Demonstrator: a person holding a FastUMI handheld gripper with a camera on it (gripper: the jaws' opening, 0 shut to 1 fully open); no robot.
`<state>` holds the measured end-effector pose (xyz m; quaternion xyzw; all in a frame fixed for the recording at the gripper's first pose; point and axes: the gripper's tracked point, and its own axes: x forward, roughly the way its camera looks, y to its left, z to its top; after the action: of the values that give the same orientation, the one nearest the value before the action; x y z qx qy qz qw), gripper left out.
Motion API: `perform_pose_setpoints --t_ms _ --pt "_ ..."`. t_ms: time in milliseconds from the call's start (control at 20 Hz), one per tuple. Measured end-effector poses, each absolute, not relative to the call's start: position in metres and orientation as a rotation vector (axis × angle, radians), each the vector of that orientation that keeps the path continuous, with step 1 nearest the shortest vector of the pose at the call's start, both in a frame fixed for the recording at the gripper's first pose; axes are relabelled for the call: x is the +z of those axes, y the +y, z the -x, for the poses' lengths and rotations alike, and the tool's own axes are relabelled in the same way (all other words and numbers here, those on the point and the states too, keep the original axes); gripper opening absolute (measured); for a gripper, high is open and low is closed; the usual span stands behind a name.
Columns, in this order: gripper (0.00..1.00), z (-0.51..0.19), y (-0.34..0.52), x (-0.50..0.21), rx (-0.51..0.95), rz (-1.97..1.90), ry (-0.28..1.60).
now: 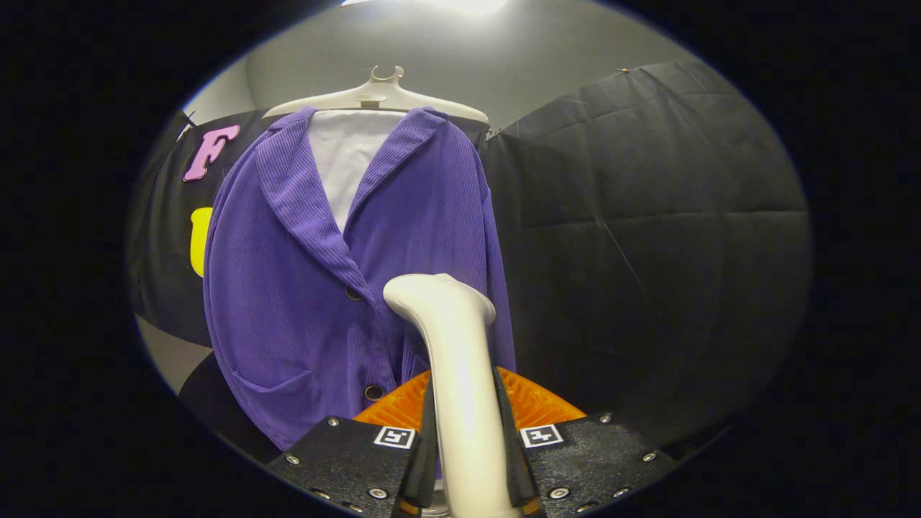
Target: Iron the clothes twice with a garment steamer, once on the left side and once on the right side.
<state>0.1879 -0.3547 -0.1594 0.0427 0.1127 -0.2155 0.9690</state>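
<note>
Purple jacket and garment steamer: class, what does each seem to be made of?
Purple jacket: soft ribbed fabric, perhaps corduroy or knit, matte, showing fine vertical ribs. Garment steamer, gripped between the fingers: likely smooth moulded plastic, with a soft sheen.

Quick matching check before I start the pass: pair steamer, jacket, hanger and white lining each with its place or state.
Things:
1. garment steamer
2. purple jacket
3. hanger
4. white lining

Places or states:
A. at the top, carrying the garment
B. clamped between the fingers of the gripper
C. showing in the open collar
D. hanging beyond the fingers, buttoned

Pairs: 1-B, 2-D, 3-A, 4-C
</note>
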Motion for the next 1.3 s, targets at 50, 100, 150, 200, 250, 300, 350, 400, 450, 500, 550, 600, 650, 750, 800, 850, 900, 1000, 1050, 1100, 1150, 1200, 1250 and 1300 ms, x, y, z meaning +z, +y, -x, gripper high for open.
perform_pose_setpoints --t_ms 50,100,150,200,250,300,350,400,450,500,550,600,650,750,800,850,900,1000,1050,1100,1150,1200,1250,1300 --pt "0.38 -0.185 -0.354 -0.166 -0.442 -0.095 0.237" --pt "0.39 -0.181 -0.354 -0.174 -0.447 -0.107 0.249" --pt "0.39 -0.178 -0.354 -0.180 -0.450 -0.116 0.255" --pt "0.39 -0.175 -0.355 -0.187 -0.457 -0.122 0.263" --pt "0.38 -0.173 -0.356 -0.194 -0.464 -0.122 0.275" --pt "0.39 -0.171 -0.357 -0.202 -0.470 -0.119 0.291" --pt "0.39 -0.169 -0.358 -0.209 -0.474 -0.117 0.302" --pt "0.39 -0.164 -0.360 -0.216 -0.478 -0.116 0.310" --pt "0.39 -0.162 -0.360 -0.222 -0.483 -0.117 0.318" --pt "0.39 -0.160 -0.361 -0.229 -0.487 -0.118 0.331" --pt "0.39 -0.158 -0.361 -0.234 -0.491 -0.120 0.340" --pt "0.39 -0.155 -0.362 -0.238 -0.495 -0.122 0.339" --pt "0.39 -0.157 -0.362 -0.241 -0.499 -0.125 0.344" --pt "0.39 -0.155 -0.362 -0.251 -0.502 -0.123 0.368" --pt "0.39 -0.153 -0.362 -0.254 -0.504 -0.127 0.366" --pt "0.39 -0.153 -0.361 -0.256 -0.507 -0.135 0.367" --pt "0.39 -0.149 -0.360 -0.260 -0.509 -0.144 0.369" --pt "0.39 -0.141 -0.359 -0.268 -0.514 -0.161 0.383" --pt "0.39 -0.139 -0.358 -0.272 -0.516 -0.168 0.392" --pt "0.39 -0.137 -0.357 -0.274 -0.519 -0.173 0.396" --pt "0.39 -0.136 -0.357 -0.277 -0.522 -0.181 0.400" --pt "0.39 -0.133 -0.355 -0.281 -0.523 -0.193 0.407" --pt "0.39 -0.132 -0.354 -0.284 -0.526 -0.199 0.417" --pt "0.39 -0.131 -0.352 -0.292 -0.525 -0.198 0.440"
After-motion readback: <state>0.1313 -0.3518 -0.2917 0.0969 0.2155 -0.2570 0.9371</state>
